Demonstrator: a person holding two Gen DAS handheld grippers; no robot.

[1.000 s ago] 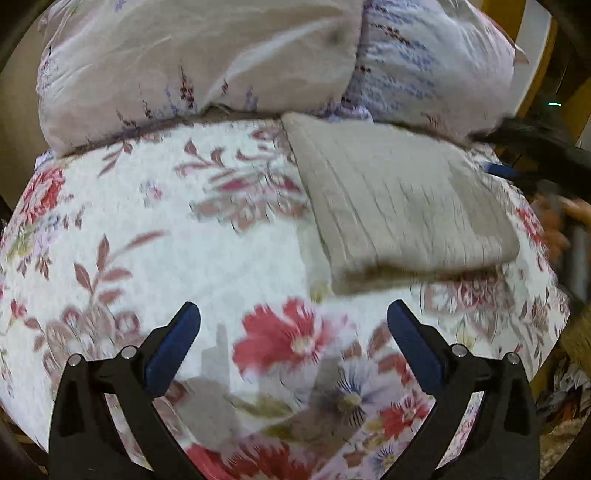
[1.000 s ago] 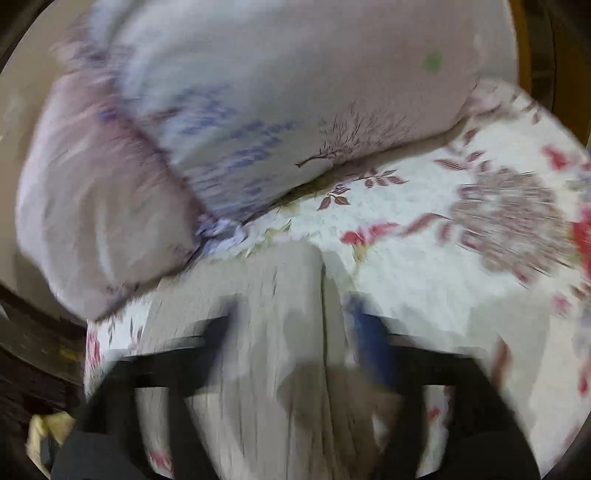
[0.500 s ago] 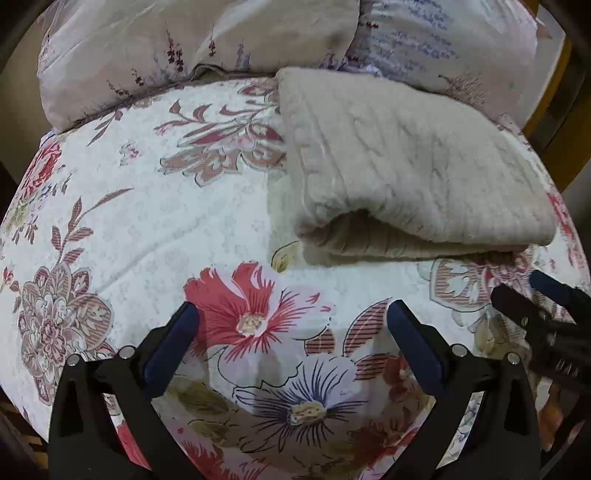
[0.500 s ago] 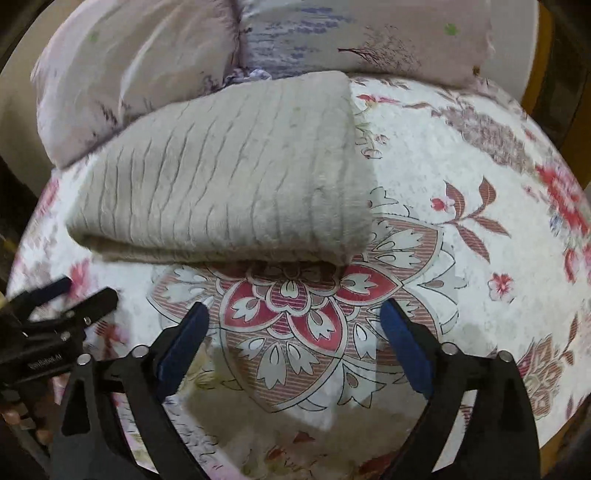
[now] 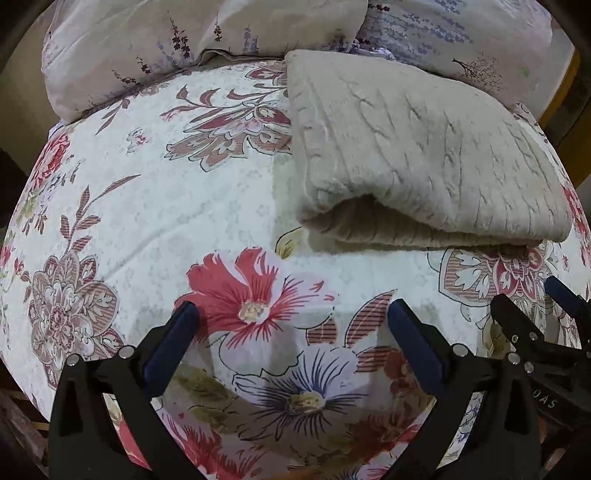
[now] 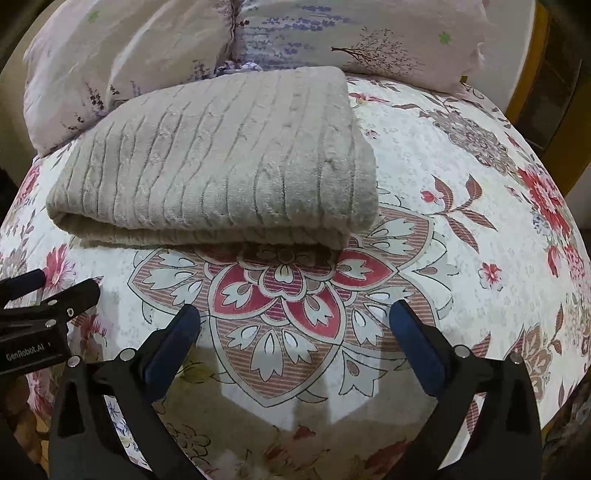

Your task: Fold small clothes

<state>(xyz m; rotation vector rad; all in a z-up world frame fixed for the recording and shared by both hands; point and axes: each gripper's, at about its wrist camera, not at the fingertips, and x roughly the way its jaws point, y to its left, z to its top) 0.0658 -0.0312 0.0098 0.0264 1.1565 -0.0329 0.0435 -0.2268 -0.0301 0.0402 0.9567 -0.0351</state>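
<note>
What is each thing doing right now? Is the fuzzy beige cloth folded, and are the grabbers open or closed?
Beige garment: folded, lying flat on the bedsheet, held by nothing.
Left gripper: open, empty, short of the garment.
Right gripper: open, empty, short of the garment.
Floral bedsheet: spread flat under everything.
Pillows: lying side by side behind the garment.

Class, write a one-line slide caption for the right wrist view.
Open right gripper hovers over the floral bedsheet, just short of the folded beige garment lying before two pillows.
</note>
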